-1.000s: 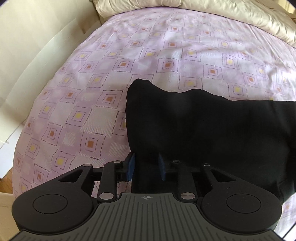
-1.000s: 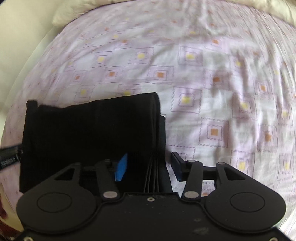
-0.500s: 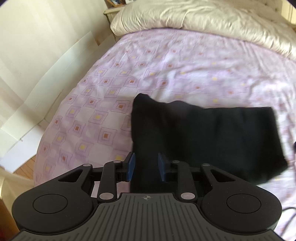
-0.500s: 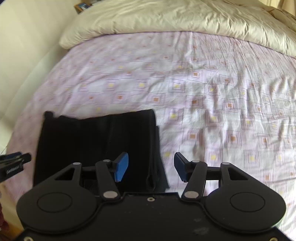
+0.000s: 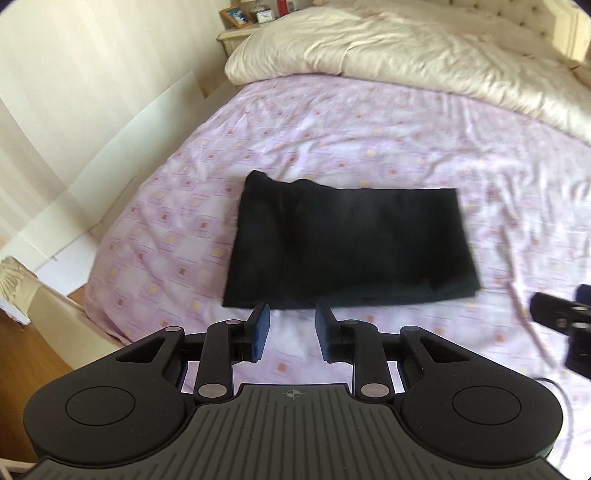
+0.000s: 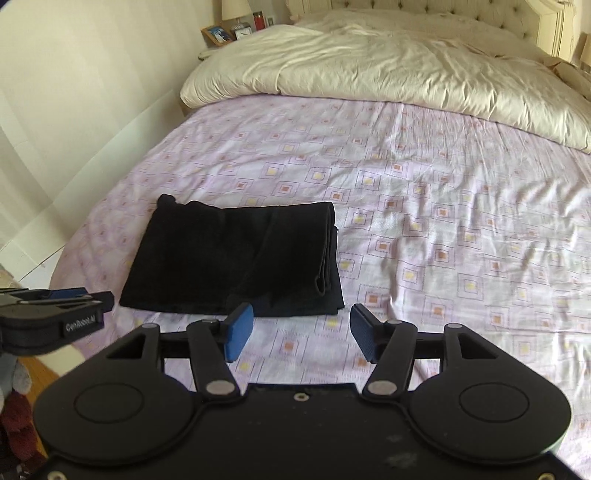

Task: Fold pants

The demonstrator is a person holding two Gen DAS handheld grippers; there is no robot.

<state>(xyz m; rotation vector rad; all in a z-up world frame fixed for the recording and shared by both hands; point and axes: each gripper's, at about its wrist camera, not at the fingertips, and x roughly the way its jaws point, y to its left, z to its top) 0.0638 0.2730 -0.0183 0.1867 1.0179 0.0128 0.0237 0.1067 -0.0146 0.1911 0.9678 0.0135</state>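
Note:
The black pants [image 5: 347, 247] lie folded into a flat rectangle on the purple patterned bedsheet [image 5: 332, 140]; they also show in the right wrist view [image 6: 240, 258], with stacked fold edges on their right side. My left gripper [image 5: 291, 332] is open and empty, raised just in front of the pants' near edge. My right gripper [image 6: 301, 332] is open and empty, also in front of the pants and apart from them. The right gripper shows at the right edge of the left wrist view [image 5: 561, 317], and the left gripper at the left edge of the right wrist view [image 6: 55, 310].
A cream duvet [image 6: 388, 62] is bunched at the head of the bed. A nightstand [image 6: 225, 33] with a picture frame, clock and lamp stands at the far left. A white wall and baseboard [image 5: 92, 129] run along the left. Wooden floor [image 5: 29, 354] lies below the bed's corner.
Both grippers have pulled back and up from the pants. The left gripper, earlier closed on the cloth, has let go and opened. The pants stay folded on the bed.

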